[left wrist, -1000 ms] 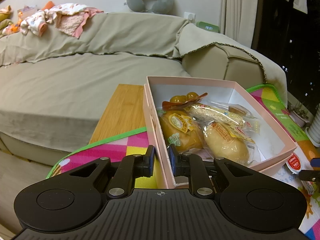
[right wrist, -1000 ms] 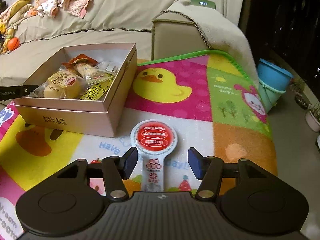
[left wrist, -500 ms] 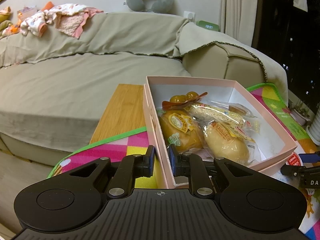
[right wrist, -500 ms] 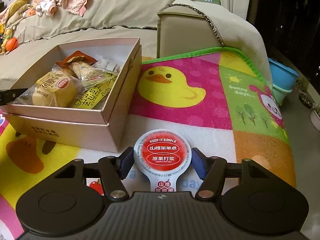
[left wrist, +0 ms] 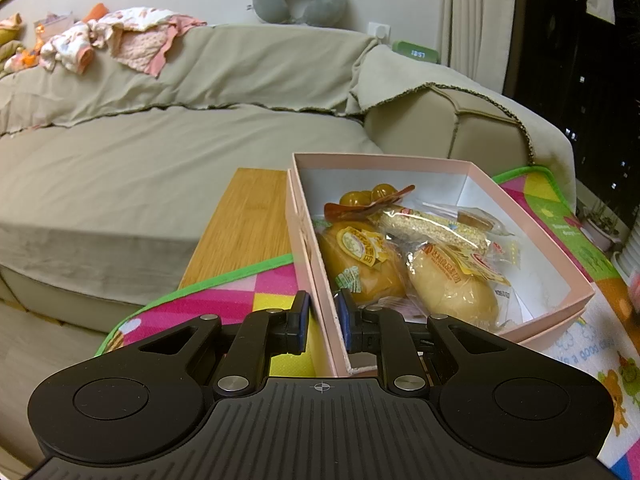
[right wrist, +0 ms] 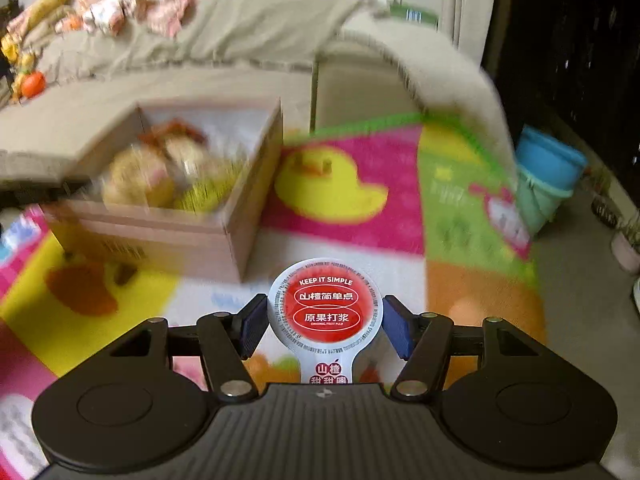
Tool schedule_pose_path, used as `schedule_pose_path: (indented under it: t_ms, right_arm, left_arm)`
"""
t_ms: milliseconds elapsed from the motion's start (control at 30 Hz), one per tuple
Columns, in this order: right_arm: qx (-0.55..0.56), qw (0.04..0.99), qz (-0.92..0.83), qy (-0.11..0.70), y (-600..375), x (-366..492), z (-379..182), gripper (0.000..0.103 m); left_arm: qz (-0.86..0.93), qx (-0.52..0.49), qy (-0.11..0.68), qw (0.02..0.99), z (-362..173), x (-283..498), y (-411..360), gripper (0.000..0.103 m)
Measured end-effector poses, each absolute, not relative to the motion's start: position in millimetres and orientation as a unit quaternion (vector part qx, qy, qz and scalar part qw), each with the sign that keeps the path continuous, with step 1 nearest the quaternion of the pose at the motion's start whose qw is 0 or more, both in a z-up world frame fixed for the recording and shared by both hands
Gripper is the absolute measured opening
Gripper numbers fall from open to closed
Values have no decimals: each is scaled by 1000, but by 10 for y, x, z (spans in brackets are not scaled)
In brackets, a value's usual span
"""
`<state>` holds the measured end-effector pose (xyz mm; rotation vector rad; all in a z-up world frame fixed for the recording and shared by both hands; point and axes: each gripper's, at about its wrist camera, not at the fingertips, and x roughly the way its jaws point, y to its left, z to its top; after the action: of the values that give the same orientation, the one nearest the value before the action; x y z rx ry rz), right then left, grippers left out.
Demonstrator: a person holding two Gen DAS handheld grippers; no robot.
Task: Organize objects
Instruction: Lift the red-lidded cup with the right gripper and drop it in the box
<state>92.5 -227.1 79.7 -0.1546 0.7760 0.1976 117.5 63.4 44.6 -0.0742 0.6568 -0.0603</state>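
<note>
A pink cardboard box (left wrist: 440,162) holds several wrapped snacks, among them two bread buns (left wrist: 452,292) and a grain bar. My left gripper (left wrist: 322,322) is shut on the box's near left wall. My right gripper (right wrist: 325,322) is shut on a round red-and-white hawthorn snack cup (right wrist: 326,312) and holds it above the play mat, to the right of the box (right wrist: 168,232). The right wrist view is motion-blurred.
The box sits on a colourful play mat (right wrist: 344,196) over a wooden table (left wrist: 244,224). A beige sofa (left wrist: 140,168) with clothes stands behind. A blue bucket (right wrist: 548,172) is on the floor at the right.
My right gripper closed on the snack cup and lifted it off the mat, moving toward the box. My left gripper has stayed clamped on the box wall.
</note>
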Motion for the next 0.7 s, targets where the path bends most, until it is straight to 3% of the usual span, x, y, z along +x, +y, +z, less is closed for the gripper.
schedule_pose_path:
  t_ms: [367, 700]
  right_arm:
    - [-9, 961, 153, 230, -1989, 1278, 2102, 61]
    - [20, 961, 151, 231, -1638, 1719, 1943, 62]
  left_arm:
    - [-37, -33, 324, 945, 451, 1255, 649, 17]
    - [-51, -28, 318, 946, 403, 1365, 704, 17]
